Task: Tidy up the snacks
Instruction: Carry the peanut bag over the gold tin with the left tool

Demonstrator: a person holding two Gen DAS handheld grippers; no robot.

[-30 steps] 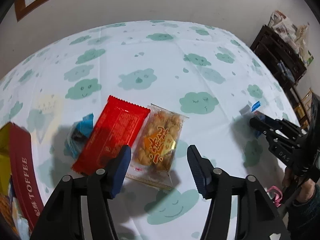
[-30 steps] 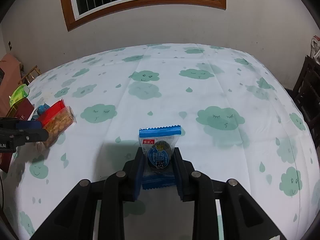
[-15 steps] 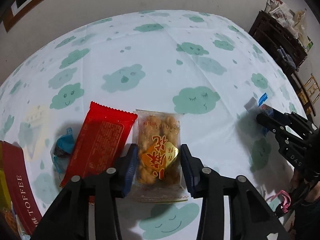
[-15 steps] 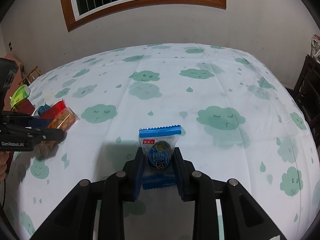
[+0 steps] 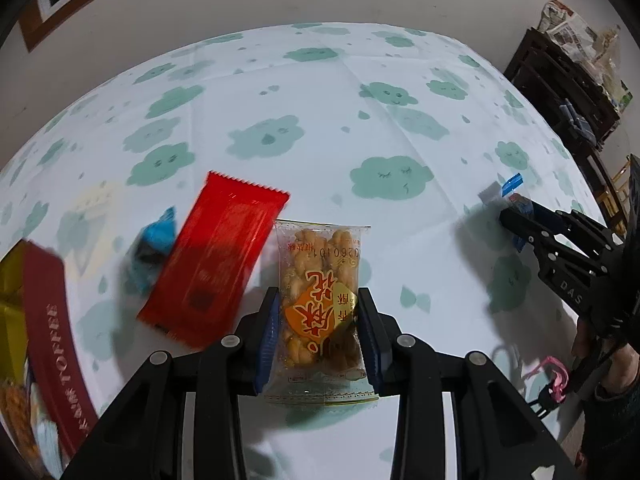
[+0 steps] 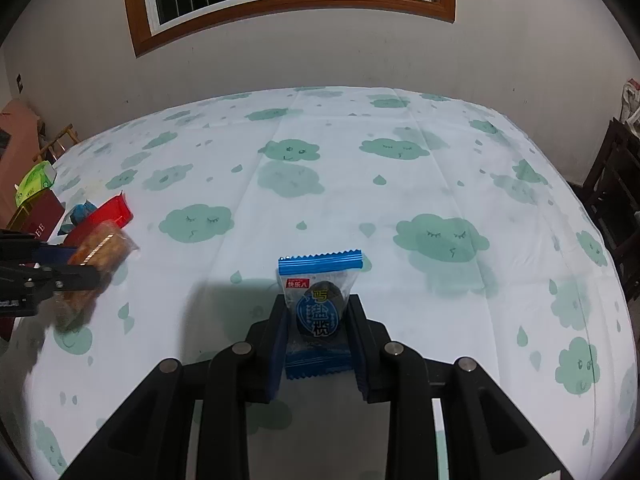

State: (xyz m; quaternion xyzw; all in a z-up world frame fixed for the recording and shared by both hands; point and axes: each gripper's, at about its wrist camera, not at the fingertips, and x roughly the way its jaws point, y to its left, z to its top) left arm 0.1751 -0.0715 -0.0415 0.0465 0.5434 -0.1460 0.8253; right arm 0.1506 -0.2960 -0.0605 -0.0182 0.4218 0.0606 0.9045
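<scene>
Left gripper (image 5: pixel 318 332) fingers closing, now pinching twist-snack pack (image 5: pixel 320 300); right gripper (image 6: pixel 316 340) pinching blue packet (image 6: pixel 318 312); cloud-print tablecloth (image 6: pixel 400 200).

Dark red toffee box (image 5: pixel 52 344) cut off by left edge, small blue wrapped sweet (image 5: pixel 154 248) blurred and half hidden behind red foil packet (image 5: pixel 218 260), shelf clutter (image 5: pixel 576 40) too small to identify

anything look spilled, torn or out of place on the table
Nothing spilled or torn. The red packet lies askew beside a blue candy; the toffee box sits at the table's edge. Other snacks are held in grippers.
</scene>
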